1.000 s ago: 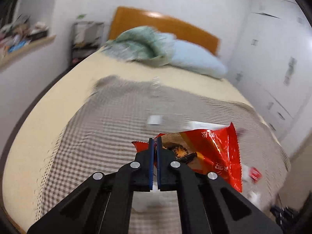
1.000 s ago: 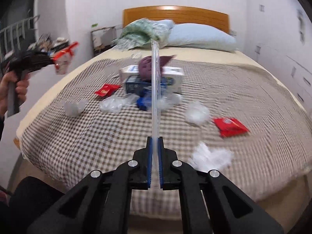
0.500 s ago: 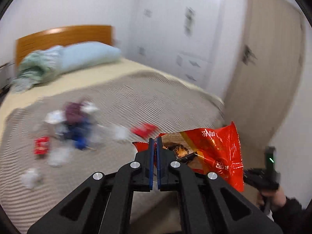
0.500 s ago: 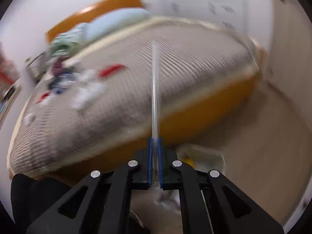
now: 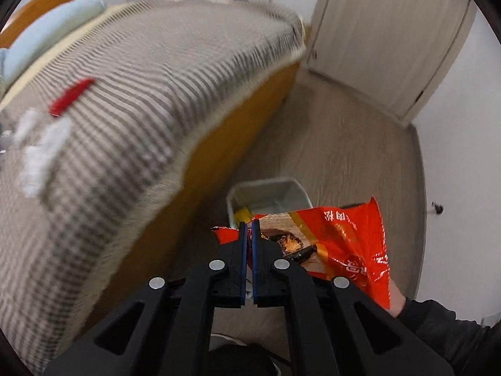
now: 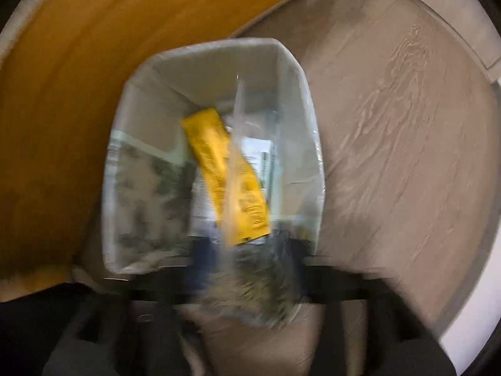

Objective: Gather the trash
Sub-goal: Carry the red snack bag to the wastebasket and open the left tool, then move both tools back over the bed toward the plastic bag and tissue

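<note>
Your left gripper [image 5: 247, 230] pinches the red snack bag [image 5: 338, 244]; your right gripper's [image 6: 247, 260] jaws are opening above the bin [image 6: 131, 144], a clear plastic strip [image 6: 235, 156] dropping away below them.

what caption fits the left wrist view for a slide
Left tongs pinch a red snack bag above the floor bin beside the bed.

Left wrist view slanting down past the bed [image 5: 131, 100], right straight down, sharing the bin [image 6: 291, 62].
</note>
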`<state>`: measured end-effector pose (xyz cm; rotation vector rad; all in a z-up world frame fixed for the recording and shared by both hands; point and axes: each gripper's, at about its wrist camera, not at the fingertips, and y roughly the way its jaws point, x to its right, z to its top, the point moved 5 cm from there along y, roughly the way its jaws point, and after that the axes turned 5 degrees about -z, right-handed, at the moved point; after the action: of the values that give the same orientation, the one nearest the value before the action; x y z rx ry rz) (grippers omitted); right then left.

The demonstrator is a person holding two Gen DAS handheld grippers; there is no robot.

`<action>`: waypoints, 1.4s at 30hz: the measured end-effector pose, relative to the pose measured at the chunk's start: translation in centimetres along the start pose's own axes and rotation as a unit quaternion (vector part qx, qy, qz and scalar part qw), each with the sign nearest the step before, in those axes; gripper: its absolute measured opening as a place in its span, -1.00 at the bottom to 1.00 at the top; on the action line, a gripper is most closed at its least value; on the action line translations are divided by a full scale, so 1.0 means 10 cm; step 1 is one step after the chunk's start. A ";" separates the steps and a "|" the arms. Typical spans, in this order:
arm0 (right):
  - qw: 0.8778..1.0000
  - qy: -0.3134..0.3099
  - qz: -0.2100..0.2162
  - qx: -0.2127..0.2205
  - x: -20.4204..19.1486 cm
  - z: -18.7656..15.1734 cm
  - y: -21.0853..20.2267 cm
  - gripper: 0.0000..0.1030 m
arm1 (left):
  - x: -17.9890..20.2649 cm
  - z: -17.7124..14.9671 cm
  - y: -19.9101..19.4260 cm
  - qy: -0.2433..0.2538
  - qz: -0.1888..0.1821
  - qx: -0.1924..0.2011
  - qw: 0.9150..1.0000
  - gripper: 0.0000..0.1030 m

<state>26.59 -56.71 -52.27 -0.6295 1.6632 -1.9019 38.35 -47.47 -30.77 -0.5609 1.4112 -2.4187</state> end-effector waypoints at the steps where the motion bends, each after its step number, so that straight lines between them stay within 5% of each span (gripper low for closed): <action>1: 1.000 0.004 -0.001 0.017 0.02 0.02 0.03 0.38 | 0.02 0.01 0.16 0.002 0.001 -0.016 1.000 -1.00; 5: 0.999 0.008 0.010 0.033 0.25 0.02 -0.05 0.38 | 0.05 0.01 0.72 -0.002 0.012 -0.076 0.997 -1.00; 14: 0.993 0.081 0.056 0.061 0.82 -0.23 -0.33 0.46 | 0.18 -0.11 1.99 -0.025 0.043 -0.216 0.975 -0.91; 15: 0.993 0.085 0.062 0.062 0.84 -0.27 -0.34 0.46 | 0.17 -0.08 2.07 -0.022 0.052 -0.216 0.975 -0.83; 17: 0.992 0.087 0.067 0.058 0.83 -0.33 -0.34 0.46 | 0.13 0.00 2.23 -0.026 0.076 -0.212 0.974 0.01; 18: 0.992 0.087 0.069 0.053 0.82 -0.36 -0.32 0.46 | 0.11 0.05 2.26 -0.040 0.085 -0.198 0.976 0.18; 25: 0.995 0.059 0.079 0.023 0.60 -0.49 -0.18 0.46 | 0.12 0.03 1.96 -0.030 0.073 -0.158 0.984 0.39; 33: 0.995 0.043 0.075 0.040 0.49 -0.41 -0.36 0.46 | 0.03 -0.21 1.48 -0.055 0.064 -0.169 0.982 0.40; 36: 0.996 0.039 0.064 0.053 0.49 -0.36 -0.50 0.46 | 0.06 -0.21 1.25 -0.081 0.034 -0.138 0.987 0.40; 42: 0.995 0.025 0.046 0.087 0.42 -0.30 -0.87 0.46 | 0.05 -0.24 0.67 -0.102 0.034 -0.062 0.992 0.40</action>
<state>20.75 -56.36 -44.04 -0.4328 1.5095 -1.9835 37.10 -49.10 -37.59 -0.7535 1.4752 -2.1627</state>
